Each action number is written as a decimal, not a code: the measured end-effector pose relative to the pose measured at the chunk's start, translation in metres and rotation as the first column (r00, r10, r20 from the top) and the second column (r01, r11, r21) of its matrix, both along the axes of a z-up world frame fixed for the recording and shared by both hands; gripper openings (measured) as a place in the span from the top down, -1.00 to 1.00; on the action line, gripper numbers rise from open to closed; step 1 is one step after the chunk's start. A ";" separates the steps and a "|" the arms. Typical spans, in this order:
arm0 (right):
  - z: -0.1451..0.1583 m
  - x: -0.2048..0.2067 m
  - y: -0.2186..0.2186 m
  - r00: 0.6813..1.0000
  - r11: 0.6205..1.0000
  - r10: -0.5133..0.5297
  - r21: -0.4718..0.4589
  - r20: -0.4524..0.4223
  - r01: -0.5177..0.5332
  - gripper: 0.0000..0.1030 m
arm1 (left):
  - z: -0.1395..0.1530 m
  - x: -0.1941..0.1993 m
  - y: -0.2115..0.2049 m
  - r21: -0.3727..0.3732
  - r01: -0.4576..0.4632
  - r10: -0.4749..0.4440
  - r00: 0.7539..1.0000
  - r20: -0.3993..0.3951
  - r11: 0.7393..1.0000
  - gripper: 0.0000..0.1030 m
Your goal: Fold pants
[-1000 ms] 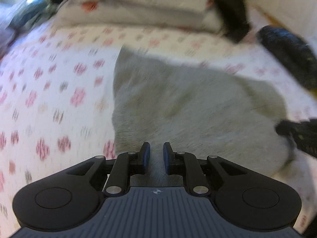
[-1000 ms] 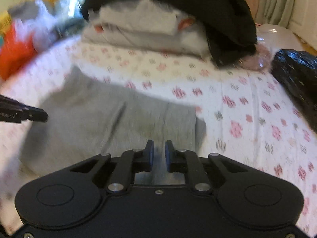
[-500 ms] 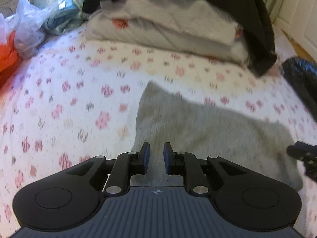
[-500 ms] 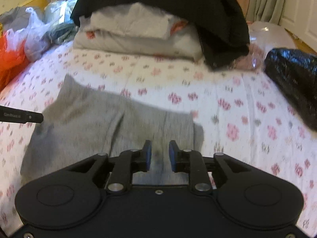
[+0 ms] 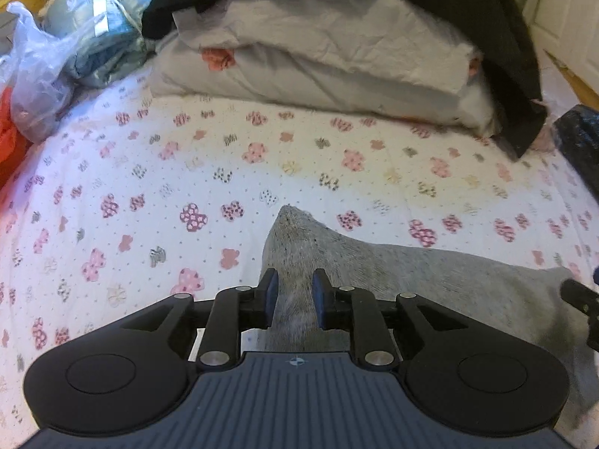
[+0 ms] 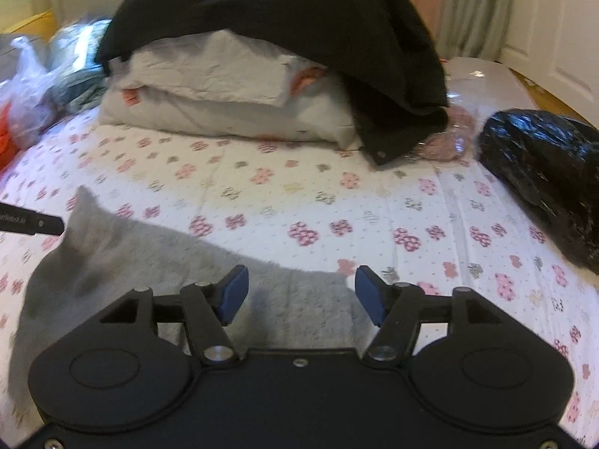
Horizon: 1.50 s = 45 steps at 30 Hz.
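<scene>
The grey pants point(image 5: 411, 273) lie folded flat on the flowered bedspread point(image 5: 149, 194). My left gripper point(image 5: 294, 293) hangs over their left edge with its jaws a narrow gap apart, grey cloth showing between them; no pinch is visible. The pants also show in the right wrist view point(image 6: 157, 262). My right gripper point(image 6: 299, 292) is wide open and empty above their right end. The left gripper's tip point(image 6: 33, 222) shows at the left edge of the right wrist view, and the right gripper's tip point(image 5: 580, 295) shows at the right edge of the left wrist view.
A stack of folded grey bedding point(image 6: 224, 101) with a black garment point(image 6: 299, 18) draped over it sits at the back of the bed. Plastic bags of clothes point(image 5: 48, 67) lie at the back left. A black plastic bag point(image 6: 543, 172) lies at the right.
My right gripper's jaws have opened wide. Both grippers have drawn back toward the near edge of the pants, so more bedspread shows beyond the cloth.
</scene>
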State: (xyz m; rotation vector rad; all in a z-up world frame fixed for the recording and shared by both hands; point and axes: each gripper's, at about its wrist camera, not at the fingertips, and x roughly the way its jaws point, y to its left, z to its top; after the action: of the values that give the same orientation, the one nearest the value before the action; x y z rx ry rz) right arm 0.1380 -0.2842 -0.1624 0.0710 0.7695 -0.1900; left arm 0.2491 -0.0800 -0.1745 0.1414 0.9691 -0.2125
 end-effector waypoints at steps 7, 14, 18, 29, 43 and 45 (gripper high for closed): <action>-0.042 0.017 -0.016 0.994 0.996 -0.012 0.087 -0.108 0.022 -0.23 | -0.038 0.033 0.007 -0.031 -0.047 0.043 0.994 -0.104 0.998 0.50; -0.045 0.004 -0.031 0.997 0.981 -0.036 0.186 -0.070 0.048 -0.38 | -0.012 0.009 0.013 -0.003 -0.026 0.026 1.000 -0.011 1.000 0.45; -0.009 -0.036 -0.017 0.993 0.993 0.004 0.115 0.115 -0.017 -0.34 | 0.011 -0.034 0.026 -0.009 -0.004 0.005 0.998 0.063 1.000 0.44; -0.038 -0.065 0.027 0.996 0.995 0.093 0.045 0.010 -0.093 -0.98 | -0.026 -0.094 0.027 0.024 0.011 -0.011 1.000 -0.010 1.000 0.20; -0.050 -0.083 0.022 0.998 0.997 0.039 0.065 0.051 -0.043 -0.99 | -0.023 -0.097 0.051 -0.024 -0.062 0.063 0.997 0.036 0.998 -0.47; -0.034 -0.095 0.030 0.990 0.998 0.064 -0.008 0.129 -0.064 -0.99 | -0.007 -0.107 0.053 -0.030 -0.053 0.056 0.994 0.092 0.998 -0.47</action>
State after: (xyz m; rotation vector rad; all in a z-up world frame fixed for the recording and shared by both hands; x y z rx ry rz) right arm 0.0427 -0.2540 -0.1966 0.0543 0.6412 -0.1243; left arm 0.1419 -0.0266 -0.1816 0.0983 0.8765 -0.1678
